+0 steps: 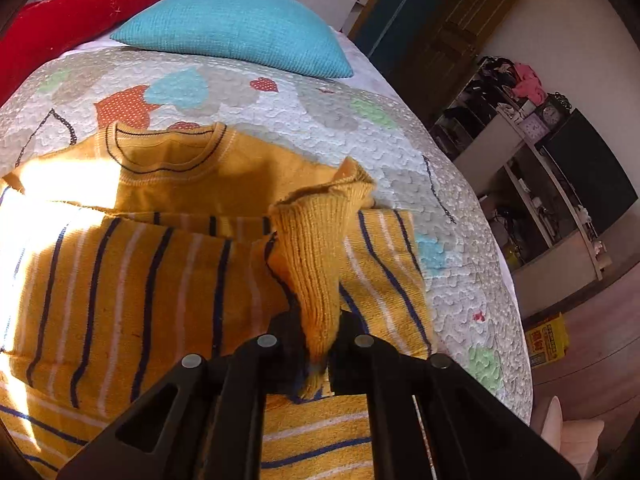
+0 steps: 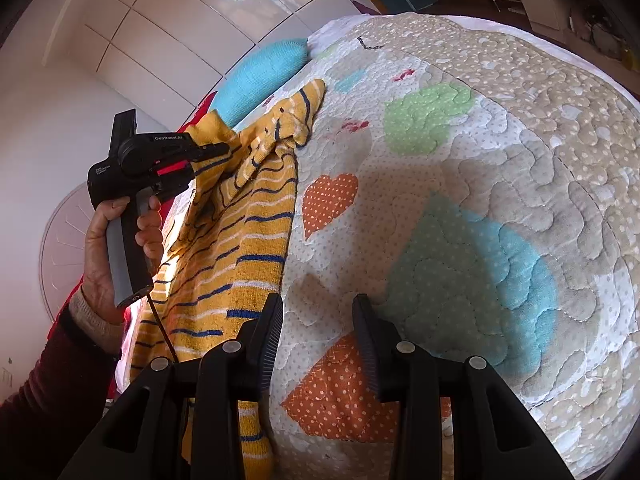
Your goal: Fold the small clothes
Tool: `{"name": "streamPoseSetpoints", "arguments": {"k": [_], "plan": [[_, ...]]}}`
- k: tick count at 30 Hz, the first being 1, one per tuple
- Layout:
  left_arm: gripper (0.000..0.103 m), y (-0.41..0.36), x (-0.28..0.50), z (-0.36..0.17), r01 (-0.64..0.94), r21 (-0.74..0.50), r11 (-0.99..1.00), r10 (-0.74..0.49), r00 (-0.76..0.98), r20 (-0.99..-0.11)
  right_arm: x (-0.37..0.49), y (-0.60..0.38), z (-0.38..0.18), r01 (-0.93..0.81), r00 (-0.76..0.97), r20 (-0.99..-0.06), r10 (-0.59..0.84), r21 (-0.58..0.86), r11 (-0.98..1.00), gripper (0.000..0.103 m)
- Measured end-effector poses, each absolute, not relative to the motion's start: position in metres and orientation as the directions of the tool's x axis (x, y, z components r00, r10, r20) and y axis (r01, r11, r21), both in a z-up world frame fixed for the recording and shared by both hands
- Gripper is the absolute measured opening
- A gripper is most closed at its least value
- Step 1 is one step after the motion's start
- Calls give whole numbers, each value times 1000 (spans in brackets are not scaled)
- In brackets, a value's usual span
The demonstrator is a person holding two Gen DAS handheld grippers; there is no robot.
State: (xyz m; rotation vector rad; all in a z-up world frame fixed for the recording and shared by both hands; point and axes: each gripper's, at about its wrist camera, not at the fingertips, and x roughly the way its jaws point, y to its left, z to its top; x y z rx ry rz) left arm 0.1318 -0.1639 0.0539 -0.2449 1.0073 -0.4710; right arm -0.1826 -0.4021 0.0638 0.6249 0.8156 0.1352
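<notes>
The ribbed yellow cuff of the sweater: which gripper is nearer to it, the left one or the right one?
Left. The left gripper is shut on the ribbed cuff itself. The right gripper stands open over the bare quilt, beside the sweater's edge and holding nothing.

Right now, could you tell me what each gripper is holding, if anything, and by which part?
The left gripper pinches the yellow striped sweater by the ribbed cuff of its sleeve. The right gripper is open above the quilt, holding nothing.

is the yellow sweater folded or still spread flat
Partly folded: a sleeve cuff pinched in the left gripper lies across the sweater.
</notes>
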Motion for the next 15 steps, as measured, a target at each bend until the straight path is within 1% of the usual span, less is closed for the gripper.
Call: {"name": "streamPoseSetpoints", "arguments": {"k": [1,3,4,5,7,10,12,13,15], "plan": [[12,-168,133,56,282,-422,862,-507,434,-745,-183,-402,64,123,688,-639,343,569,813,40],[29,-174,131,63,311,-447,839,-543,412,-732,-183,-400,66,127,687,-642,340,567,814,40],[47,-174,128,67,325,-460,826,-561,409,-719,-182,-399,67,130,686,-645,337,564,815,40],[61,-173,124,71,334,-466,820,-571,416,-708,-180,-399,68,131,686,-646,334,561,817,40],[69,-164,113,81,342,-469,814,-580,434,-690,-174,-396,74,128,685,-650,328,551,825,40],[69,-142,91,93,356,-440,824,-563,438,-701,-162,-391,86,102,688,-645,331,539,836,40],[71,-118,72,98,348,-375,859,-506,471,-722,-149,-382,98,67,691,-638,339,523,850,41],[72,-105,62,99,332,-333,882,-463,492,-737,-142,-377,103,48,692,-636,341,512,857,44],[72,-75,41,100,285,-258,923,-377,531,-759,-124,-363,111,17,696,-634,337,483,875,45]]}}
